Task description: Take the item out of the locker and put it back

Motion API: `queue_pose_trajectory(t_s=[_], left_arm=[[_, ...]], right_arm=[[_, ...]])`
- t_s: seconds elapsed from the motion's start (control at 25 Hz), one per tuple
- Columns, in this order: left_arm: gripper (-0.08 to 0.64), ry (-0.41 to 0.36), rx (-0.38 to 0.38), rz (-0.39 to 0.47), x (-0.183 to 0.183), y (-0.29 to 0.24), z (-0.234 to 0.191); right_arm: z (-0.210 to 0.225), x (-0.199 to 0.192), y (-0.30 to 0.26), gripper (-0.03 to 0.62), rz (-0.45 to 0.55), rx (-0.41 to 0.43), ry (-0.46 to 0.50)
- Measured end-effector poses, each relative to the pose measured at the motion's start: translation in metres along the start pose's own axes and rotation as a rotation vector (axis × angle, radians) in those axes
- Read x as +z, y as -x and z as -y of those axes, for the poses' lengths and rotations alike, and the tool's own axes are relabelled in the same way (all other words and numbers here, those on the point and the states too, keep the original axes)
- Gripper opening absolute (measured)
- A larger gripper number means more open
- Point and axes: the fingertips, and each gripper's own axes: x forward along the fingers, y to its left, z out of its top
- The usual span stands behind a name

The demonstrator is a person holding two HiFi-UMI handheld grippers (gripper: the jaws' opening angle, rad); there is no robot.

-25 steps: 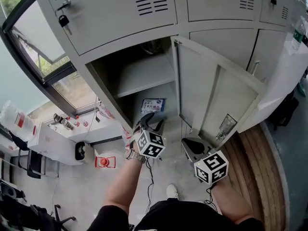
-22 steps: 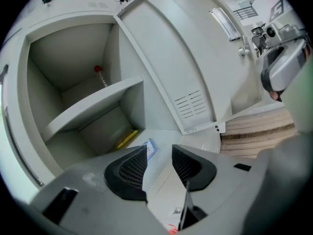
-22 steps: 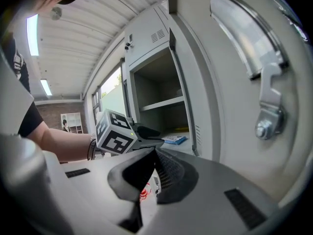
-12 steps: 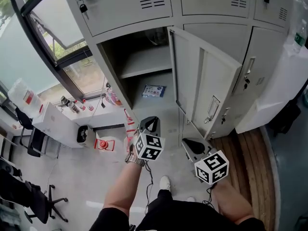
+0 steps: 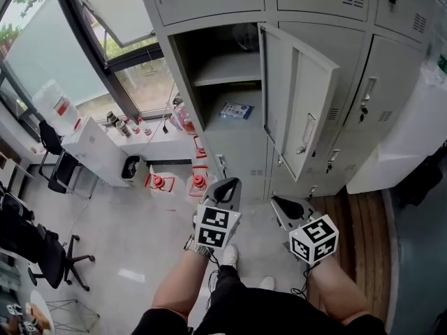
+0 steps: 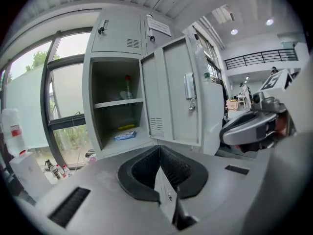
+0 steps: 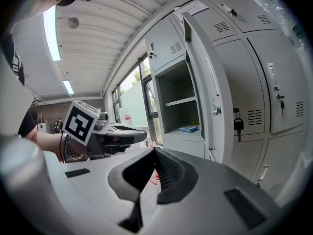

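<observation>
A grey locker (image 5: 183, 61) stands with its door (image 5: 293, 100) swung open to the right. A flat blue packet (image 5: 235, 110) lies on its lower floor; the same blue packet (image 6: 125, 135) shows under the shelf, and the blue packet (image 7: 189, 129) shows past the door edge. My left gripper (image 5: 227, 185) hangs well back from the locker, shut with nothing between its jaws. My right gripper (image 5: 280, 202) is beside it, also shut and empty. The left gripper (image 6: 158, 151) and right gripper (image 7: 155, 153) each show their black pads meeting at the tip.
A window (image 5: 84, 54) runs along the left wall. Below it stand a white cabinet (image 5: 91, 149) with bottles, red items (image 5: 159, 181) on the floor and an office chair (image 5: 52, 257). Wood flooring (image 5: 360, 222) lies at the right. More shut lockers (image 5: 391, 68) flank the open one.
Both grippers have drawn back from the locker, which now looks farther away. The left gripper's jaws, which stood apart at the locker mouth, are now together. The packet stays inside.
</observation>
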Motion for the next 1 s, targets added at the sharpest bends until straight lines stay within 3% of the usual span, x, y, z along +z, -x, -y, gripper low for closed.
queue_pose_trajectory(t_s=[0.44,0.68,1.0], left_arm=[[0.017,0.089,-0.026,0.027,-0.016,0.056,0.008],[0.017,0.103,-0.044,0.030,-0.032,0.083,-0.009],[0.017,0.108,-0.123,0.069,-0.037,0.102,-0.024]], right_arm=[[-0.031,0.000,-0.015,0.052,0.016,0.037,-0.012],[-0.057,-0.002,-0.035,0.052,0.019,0.018,-0.032],[-0.081,0.000,-0.048,0.052,0.014,-0.047,-0.025]])
